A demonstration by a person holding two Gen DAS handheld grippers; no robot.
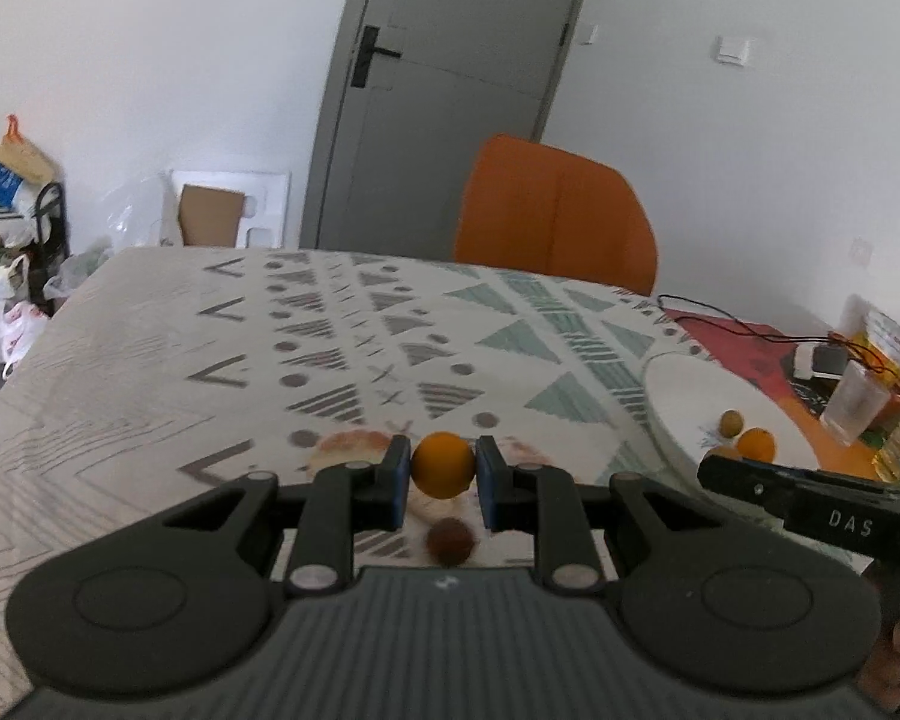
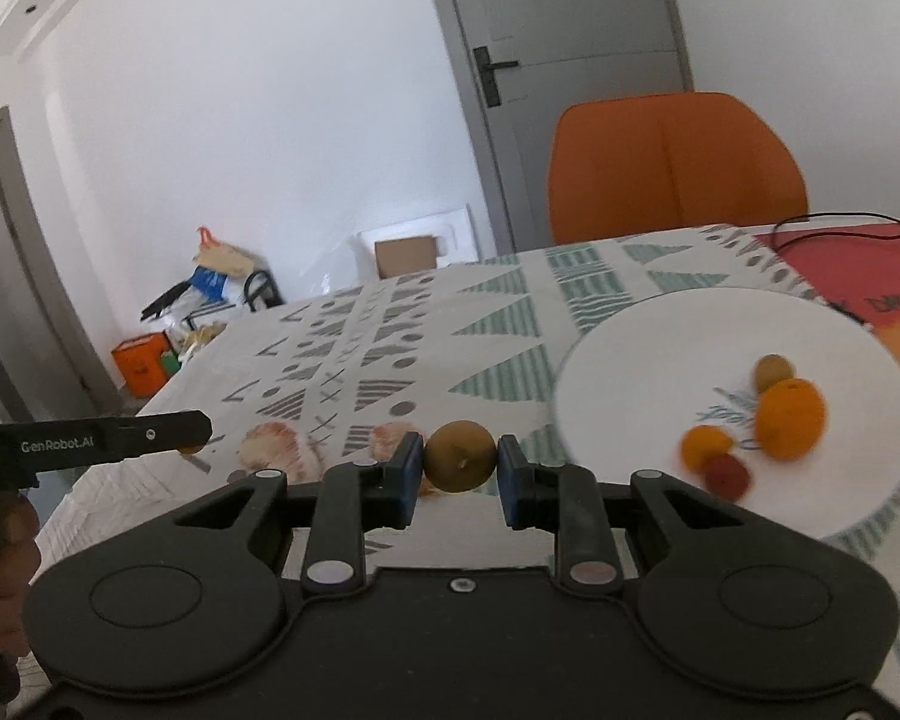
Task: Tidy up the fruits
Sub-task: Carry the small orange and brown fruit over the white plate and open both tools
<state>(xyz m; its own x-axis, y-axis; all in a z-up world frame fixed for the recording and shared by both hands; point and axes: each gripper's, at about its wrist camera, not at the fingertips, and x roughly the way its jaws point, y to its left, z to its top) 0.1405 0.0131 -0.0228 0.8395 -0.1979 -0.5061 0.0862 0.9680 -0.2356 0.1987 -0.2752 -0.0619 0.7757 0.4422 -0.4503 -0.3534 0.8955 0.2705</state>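
Table: a patterned cloth [image 2: 390, 324] covers it, with a red mat at the 2 o'clock edge of the right wrist view.
Chair: an orange chair [image 2: 678, 168] stands behind the table at 1 o'clock.
Plate: a white plate [image 2: 660, 348] sits at 3 o'clock in the right wrist view, on the cloth.
On the plate: a large orange [image 2: 789, 417], a brownish-green fruit [image 2: 774, 371] just behind it, a small orange fruit [image 2: 705, 447] and a red fruit [image 2: 727, 476] touching or nearly so; blur hides the contact.
Left gripper [image 1: 444, 468]: its blue pads are clamped on a small orange citrus [image 1: 443, 464], held above the cloth.
Right gripper [image 2: 461, 459]: its pads are closed on a brownish-green round fruit [image 2: 460, 456], held above the cloth at 9 o'clock of the plate.
Loose fruit: a dark brown fruit [image 1: 449, 542] lies on the cloth below the left gripper, blurred.
Pink patches: reddish-white shapes [image 2: 273, 447] lie on the cloth near 9 o'clock; too blurred to identify.
Progress: by my reading, four fruits are sorted onto the plate, two are in transit, and at least one waits on the cloth, so roughly over halfway.
Orientation: both held fruits are near-spherical with no clear long axis; the brownish-green one shows a small stem or calyx mark facing the camera.
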